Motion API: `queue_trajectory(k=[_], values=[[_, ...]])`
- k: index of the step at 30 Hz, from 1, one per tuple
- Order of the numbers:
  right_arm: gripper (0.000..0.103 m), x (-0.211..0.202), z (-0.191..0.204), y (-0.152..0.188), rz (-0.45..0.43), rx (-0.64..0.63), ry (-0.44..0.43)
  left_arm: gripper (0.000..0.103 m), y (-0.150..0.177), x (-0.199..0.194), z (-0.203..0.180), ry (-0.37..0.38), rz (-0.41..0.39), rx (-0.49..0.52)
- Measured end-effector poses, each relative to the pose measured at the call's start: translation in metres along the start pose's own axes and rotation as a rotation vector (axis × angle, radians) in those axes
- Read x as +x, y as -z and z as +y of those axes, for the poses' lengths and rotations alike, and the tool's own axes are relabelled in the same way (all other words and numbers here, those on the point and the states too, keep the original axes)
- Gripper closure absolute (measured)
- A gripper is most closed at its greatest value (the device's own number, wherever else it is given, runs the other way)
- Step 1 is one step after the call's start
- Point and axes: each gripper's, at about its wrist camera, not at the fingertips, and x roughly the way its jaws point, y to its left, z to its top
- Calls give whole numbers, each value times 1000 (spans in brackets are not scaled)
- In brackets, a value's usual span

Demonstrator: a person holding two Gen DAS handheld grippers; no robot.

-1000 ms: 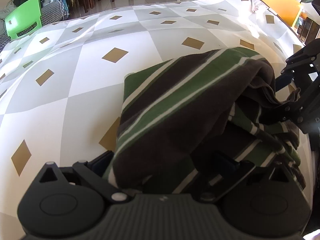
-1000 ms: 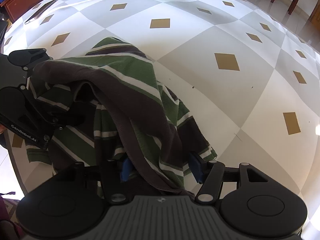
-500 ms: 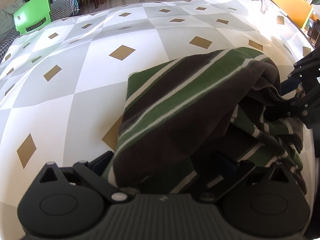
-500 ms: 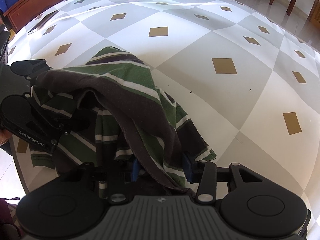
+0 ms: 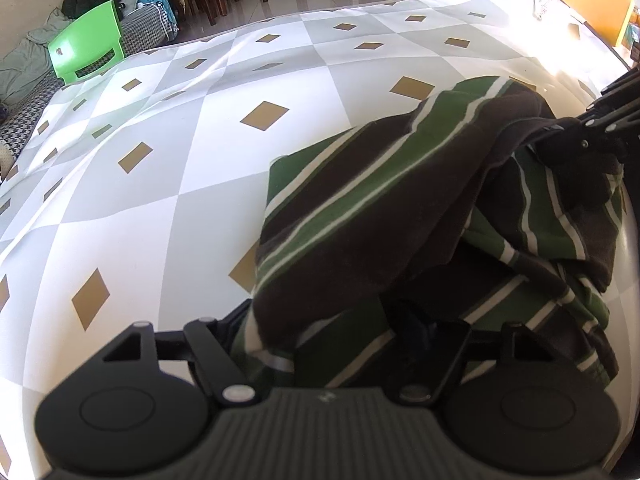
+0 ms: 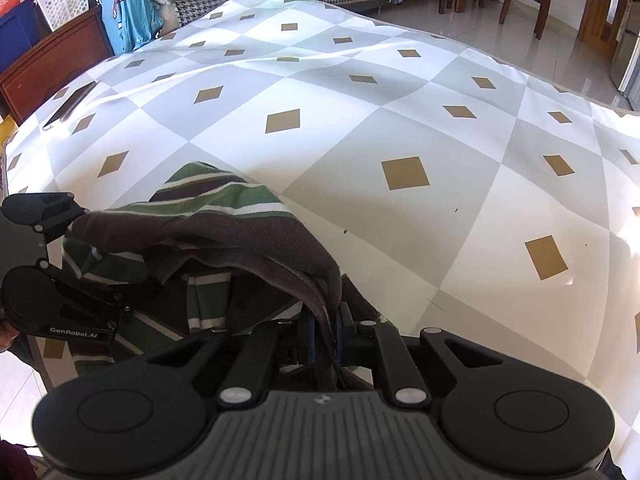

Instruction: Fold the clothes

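A brown and green striped shirt lies bunched on the checked tablecloth, near its front edge. My left gripper stands partly open with a thick fold of the shirt draped between and over its fingers; the fingertips are hidden. In the right wrist view the same shirt is lifted in a ridge. My right gripper is shut on its brown hem between the blue pads. The right gripper shows at the left view's right edge, and the left gripper at the right view's left edge.
The tablecloth stretches wide and flat beyond the shirt. A dark phone lies near its far left edge. A green chair and a sofa stand past the table, and an orange board is at the far right.
My right gripper's fingers have closed from wide apart onto the brown hem. The left gripper's fingers have drawn closer together around the fold. Both views have tilted up a little.
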Motion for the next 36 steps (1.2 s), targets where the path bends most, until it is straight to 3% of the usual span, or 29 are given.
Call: queue_trajectory(k=[23,29,33,36], values=[[93,-50,9,-21,-253,62,-66,38,-10,-32,11,-49,-62,-44],[93,-59,10,-23,-303,65,-84,67,-15,-37,17,-48,-76,-71],[93,-62,11,-25,-322,73,-91,77,-18,-41,25,-47,-98,-118],[93,-64,11,-26,-341,83,-99,79,-23,-48,33,-50,-130,-164]])
